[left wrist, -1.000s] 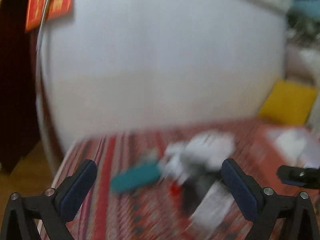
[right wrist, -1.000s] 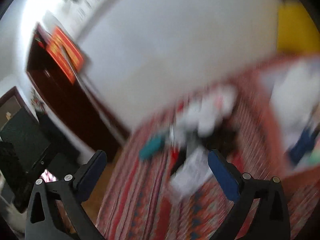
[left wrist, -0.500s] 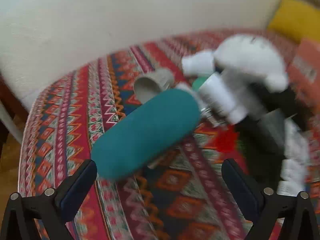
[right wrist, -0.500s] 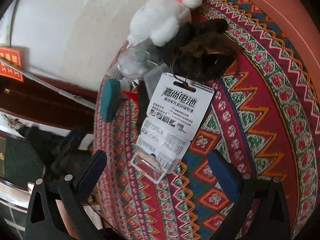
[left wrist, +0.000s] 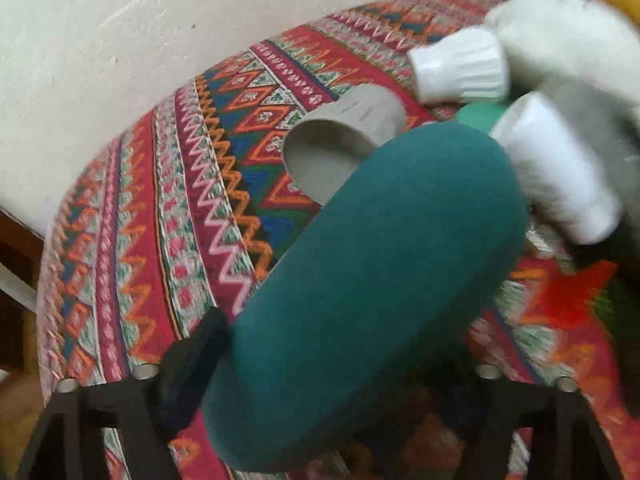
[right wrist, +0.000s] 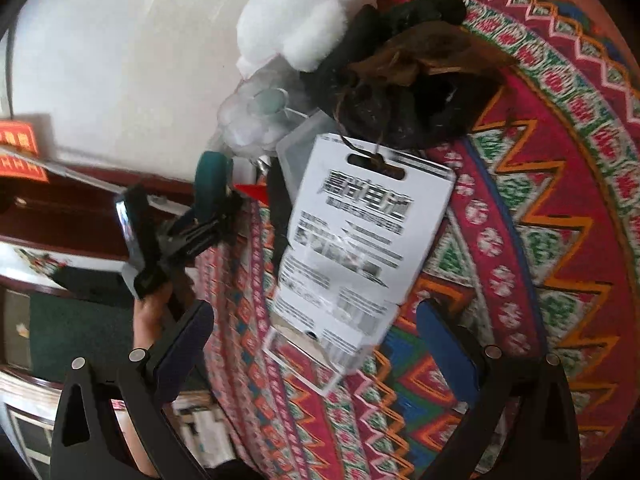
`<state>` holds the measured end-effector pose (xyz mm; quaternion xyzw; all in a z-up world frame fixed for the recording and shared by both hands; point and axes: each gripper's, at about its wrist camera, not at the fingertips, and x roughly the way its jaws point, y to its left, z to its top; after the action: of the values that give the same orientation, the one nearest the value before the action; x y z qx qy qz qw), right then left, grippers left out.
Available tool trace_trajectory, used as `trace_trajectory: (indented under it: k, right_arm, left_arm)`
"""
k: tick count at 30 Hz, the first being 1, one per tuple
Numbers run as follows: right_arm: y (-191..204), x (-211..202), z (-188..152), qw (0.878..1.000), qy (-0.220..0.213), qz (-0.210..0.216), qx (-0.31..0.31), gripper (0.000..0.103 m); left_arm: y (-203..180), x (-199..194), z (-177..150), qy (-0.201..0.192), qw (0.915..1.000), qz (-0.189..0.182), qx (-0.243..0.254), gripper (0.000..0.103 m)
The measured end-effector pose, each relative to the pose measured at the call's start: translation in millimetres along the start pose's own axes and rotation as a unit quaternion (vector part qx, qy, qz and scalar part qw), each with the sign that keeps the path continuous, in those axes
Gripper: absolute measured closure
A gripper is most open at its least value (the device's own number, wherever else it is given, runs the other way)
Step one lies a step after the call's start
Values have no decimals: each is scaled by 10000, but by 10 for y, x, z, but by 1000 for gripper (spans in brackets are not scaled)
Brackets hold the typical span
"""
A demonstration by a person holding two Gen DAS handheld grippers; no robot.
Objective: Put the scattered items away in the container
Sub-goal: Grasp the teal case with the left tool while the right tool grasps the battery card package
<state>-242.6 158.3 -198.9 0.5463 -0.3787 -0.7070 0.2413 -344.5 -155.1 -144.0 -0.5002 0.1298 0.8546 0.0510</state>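
Left wrist view: the left gripper has been closing around the teal case near the patterned cloth's left edge. The right gripper gapes wide, empty, over the battery card; bare cloth lies beside it.

We see desk under zigzag-patterned cloth; on it teal case, grey cup, white battery card, black pouch.

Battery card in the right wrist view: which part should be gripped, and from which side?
Its near bottom end, where the clear blister stands proud of the cloth, approached low from the near side. The battery card lies flat, so pinching across its width would likely slip; its far end touches the black bundle. The open right gripper straddles that near end.
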Motion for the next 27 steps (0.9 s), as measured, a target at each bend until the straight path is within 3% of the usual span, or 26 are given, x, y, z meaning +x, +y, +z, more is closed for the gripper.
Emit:
trace_trajectory:
  k: [6, 9, 12, 15, 16, 17, 18, 23, 27]
  right_arm:
    - [-42, 73, 13, 9996, -201, 34, 175, 1]
    - [-12, 45, -26, 9993, -298, -86, 195, 1]
    - [32, 63, -32, 9988, -405, -253, 131, 0]
    - [147, 116, -25, 9960, -606, -578, -316, 2]
    - [186, 129, -32, 9939, -670, -722, -503, 21]
    - [212, 138, -53, 9905, -701, -943, -715, 60]
    - [228, 146, -70, 9877, -711, -1082, -878, 67]
    - [255, -39, -85, 9934, -604, -527, -824, 85]
    - [463, -56, -138, 9930, -313, -88, -1135, 88]
  left_arm:
    - [9, -333, -476, 53, 9966, -636, -530, 52]
    - [-68, -549, -883, 72, 9867, -1137, -1156, 60]
    - [-254, -743, -1283, 101, 9790, -1331, -1537, 60]
    - [-352, -807, -1522, 68, 9699, -1472, -1940, 60]
    - [-360, -796, -1541, 69, 9688, -1446, -2013, 60]
    - [-358, -778, -1530, 64, 9669, -1474, -2080, 58]
    - [-333, -750, -1490, 65, 9659, -1502, -2109, 58]
    - [-295, -636, -1431, 65, 9665, -1420, -2136, 36]
    - [-327, -610, -1439, 123, 9683, -1466, -2019, 36]
